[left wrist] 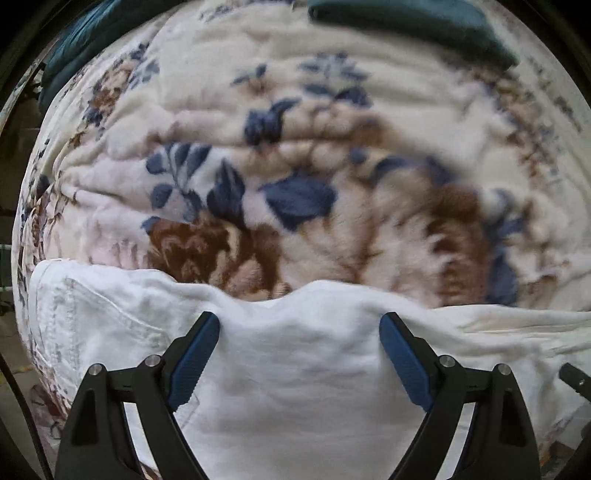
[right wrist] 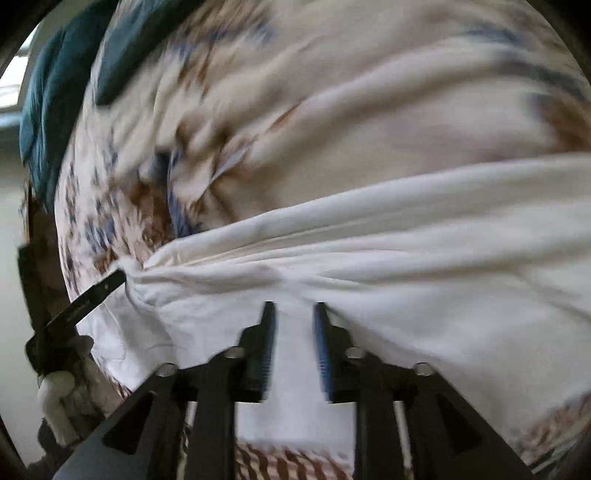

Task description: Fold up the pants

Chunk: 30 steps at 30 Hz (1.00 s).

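White pants [left wrist: 288, 354] lie across the near part of a floral blanket [left wrist: 295, 147], with a stitched pocket at the left. My left gripper [left wrist: 299, 325] is open, its blue pads wide apart over the white fabric. In the right wrist view the pants [right wrist: 406, 258] stretch to the right in long folds and bunch at the left. My right gripper [right wrist: 293, 314] has its jaws close together with a narrow gap, white fabric between them; the view is blurred. The left gripper's finger [right wrist: 92, 295] touches the bunched end at the left.
A dark teal cloth [left wrist: 413, 26] lies at the blanket's far edge, and more teal fabric [right wrist: 55, 92] shows at the upper left of the right wrist view. The bed's edge drops off at the left [left wrist: 22, 258].
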Tool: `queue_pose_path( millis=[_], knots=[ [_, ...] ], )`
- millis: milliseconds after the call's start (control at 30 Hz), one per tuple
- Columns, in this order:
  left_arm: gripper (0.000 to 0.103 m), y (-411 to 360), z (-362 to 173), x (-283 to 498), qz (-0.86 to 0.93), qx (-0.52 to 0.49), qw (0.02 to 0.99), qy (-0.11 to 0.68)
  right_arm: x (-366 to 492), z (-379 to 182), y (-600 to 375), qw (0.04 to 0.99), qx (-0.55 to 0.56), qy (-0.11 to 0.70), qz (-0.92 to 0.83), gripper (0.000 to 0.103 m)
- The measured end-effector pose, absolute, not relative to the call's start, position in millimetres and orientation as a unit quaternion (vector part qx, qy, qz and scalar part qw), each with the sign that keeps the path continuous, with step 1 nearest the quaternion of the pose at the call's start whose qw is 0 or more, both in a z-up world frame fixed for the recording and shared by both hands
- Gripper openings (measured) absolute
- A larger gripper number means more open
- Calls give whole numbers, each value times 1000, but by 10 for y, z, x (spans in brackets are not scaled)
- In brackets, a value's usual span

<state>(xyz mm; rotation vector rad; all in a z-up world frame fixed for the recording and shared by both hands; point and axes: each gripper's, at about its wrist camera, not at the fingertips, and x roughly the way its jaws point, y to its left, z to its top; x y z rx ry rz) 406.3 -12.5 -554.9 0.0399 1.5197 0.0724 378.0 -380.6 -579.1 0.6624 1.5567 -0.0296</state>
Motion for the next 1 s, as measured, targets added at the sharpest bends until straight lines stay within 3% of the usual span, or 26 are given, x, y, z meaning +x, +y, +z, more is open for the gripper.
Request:
queue_pose_path(
  millis=[67,100,200,367,433,467,500,600,900,1000],
  knots=[
    [90,-332,-5369,3985,21,13,734,679,3585,-5564,-4324,682,301,662,-72,70],
    [90,-417,-5305,3939,12,11,738,674,3483,-5469,-4611,690,302,649,-106,74],
    [90,-791,-5232,3758,-11,27,753,658,3316,-5435,-5278,690,302,635,-170,74],
    [90,-1424,-5321,3389,-32,57,745,663,3443,-5889,-5749,670,300,661,-157,74],
    [90,-1573,-5360,3371,-33,72,744,664,3558,-6047,-5635,661,237,695,-157,61],
    [90,-1604,-5363,3350,-34,73,744,664,3595,-6037,-5575,671,201,697,-155,28],
    [90,-1629,-5379,3353,-33,78,743,663,3616,-6009,-5491,681,169,697,-151,10],
    [90,-1639,-5406,3339,-28,85,742,665,3567,-5761,-5365,720,137,663,-152,7],
    [90,-1491,-5365,3318,-2,89,744,662,3397,-4911,-5572,788,187,564,-163,6],
    [90,-1442,-5392,3350,7,86,745,661,3505,-5120,-5726,762,212,589,-164,6]
  ],
)
